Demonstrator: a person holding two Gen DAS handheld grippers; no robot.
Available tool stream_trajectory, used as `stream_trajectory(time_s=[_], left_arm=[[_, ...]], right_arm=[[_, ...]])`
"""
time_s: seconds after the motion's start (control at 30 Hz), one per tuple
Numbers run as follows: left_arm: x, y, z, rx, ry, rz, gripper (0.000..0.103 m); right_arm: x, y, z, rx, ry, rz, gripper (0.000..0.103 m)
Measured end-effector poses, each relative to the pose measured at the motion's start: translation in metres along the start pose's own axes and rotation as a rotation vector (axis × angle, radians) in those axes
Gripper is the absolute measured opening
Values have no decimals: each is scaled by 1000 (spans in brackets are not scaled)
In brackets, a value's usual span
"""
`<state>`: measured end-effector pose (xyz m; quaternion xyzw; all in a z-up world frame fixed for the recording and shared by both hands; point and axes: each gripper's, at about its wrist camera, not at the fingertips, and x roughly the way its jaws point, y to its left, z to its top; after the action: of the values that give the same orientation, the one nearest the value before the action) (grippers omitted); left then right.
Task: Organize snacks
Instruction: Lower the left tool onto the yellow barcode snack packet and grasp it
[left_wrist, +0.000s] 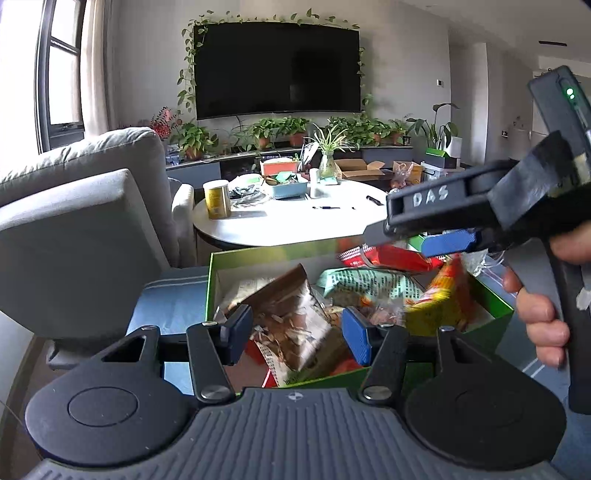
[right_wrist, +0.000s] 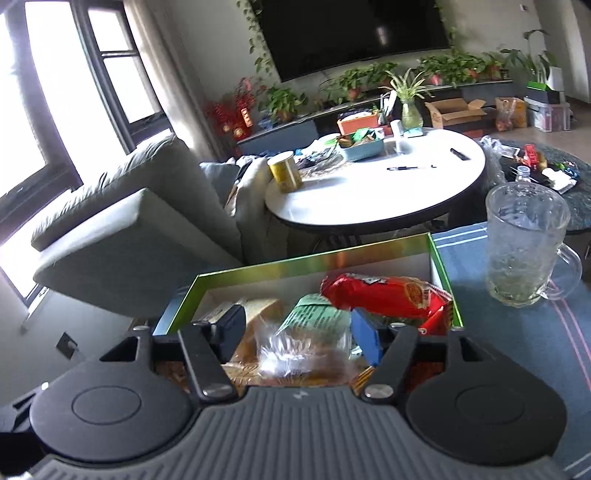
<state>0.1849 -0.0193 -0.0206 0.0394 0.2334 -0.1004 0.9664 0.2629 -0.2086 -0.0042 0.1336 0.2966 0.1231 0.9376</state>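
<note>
The green box (right_wrist: 314, 260) on the blue cloth holds the snacks: a red packet (right_wrist: 384, 295) at its two o'clock corner, long axis running ten to four, and a pale green one beside it. The right gripper (right_wrist: 299, 334) hangs nearer, spread wide over a clear bag (right_wrist: 295, 354). The left gripper (left_wrist: 295, 332), also spread, hovers above a brown packet (left_wrist: 291, 317).
</note>
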Motion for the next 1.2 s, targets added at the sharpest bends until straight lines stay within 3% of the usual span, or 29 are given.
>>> stream_trajectory(time_s=[0.83,0.97,1.2], left_arm=[[-48,-19,-23,12,26,-69,63],[-68,-16,-39,8,61,-109,65],[-100,-19,-76,-11,207,-138,66]], right_arm=[[-91,-8,-23,-91,-13,65,77],[-108,-18,-42,-79,-1,42,77],[-122,-30,-78,-34,37,8,77]])
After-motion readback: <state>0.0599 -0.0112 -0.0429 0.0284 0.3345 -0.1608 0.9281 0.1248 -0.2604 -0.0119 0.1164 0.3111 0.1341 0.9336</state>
